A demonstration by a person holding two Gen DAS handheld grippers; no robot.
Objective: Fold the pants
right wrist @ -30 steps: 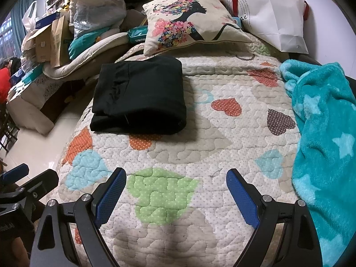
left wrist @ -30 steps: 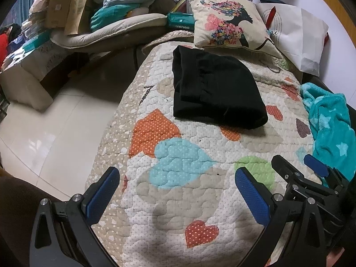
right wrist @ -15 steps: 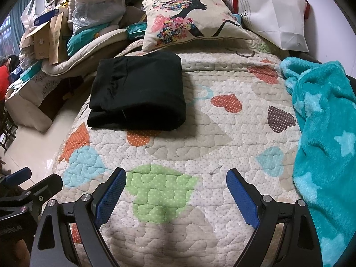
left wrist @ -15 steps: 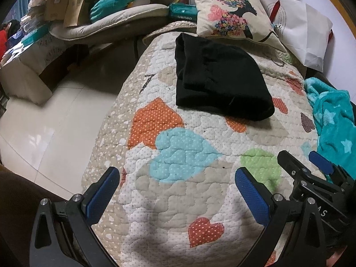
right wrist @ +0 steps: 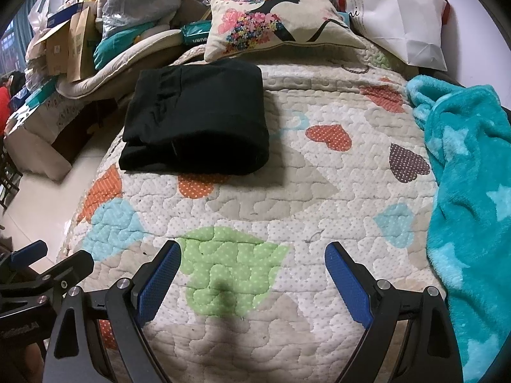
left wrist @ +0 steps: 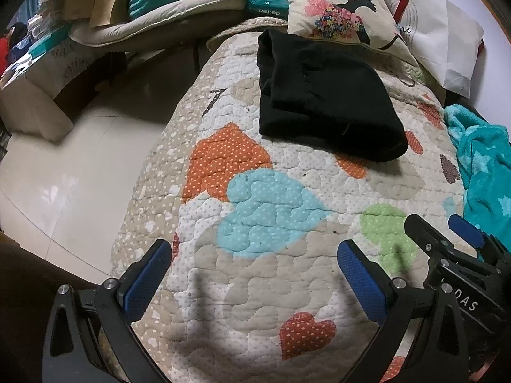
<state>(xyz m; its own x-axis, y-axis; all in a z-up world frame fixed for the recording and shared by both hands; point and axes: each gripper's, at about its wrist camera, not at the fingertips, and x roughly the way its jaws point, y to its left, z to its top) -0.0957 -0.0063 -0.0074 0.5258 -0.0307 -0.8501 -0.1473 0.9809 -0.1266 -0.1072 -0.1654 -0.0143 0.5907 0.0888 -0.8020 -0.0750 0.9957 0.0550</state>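
Holding both claws above the near end of the quilt, I have nothing in either: the left gripper is spread wide with empty air between its blue pads, and the right gripper is spread just as wide. The black pants lie folded into a compact rectangle at the quilt's far end, toward its left edge, just in front of the printed cushion. Along the right edge bunches a teal blanket.
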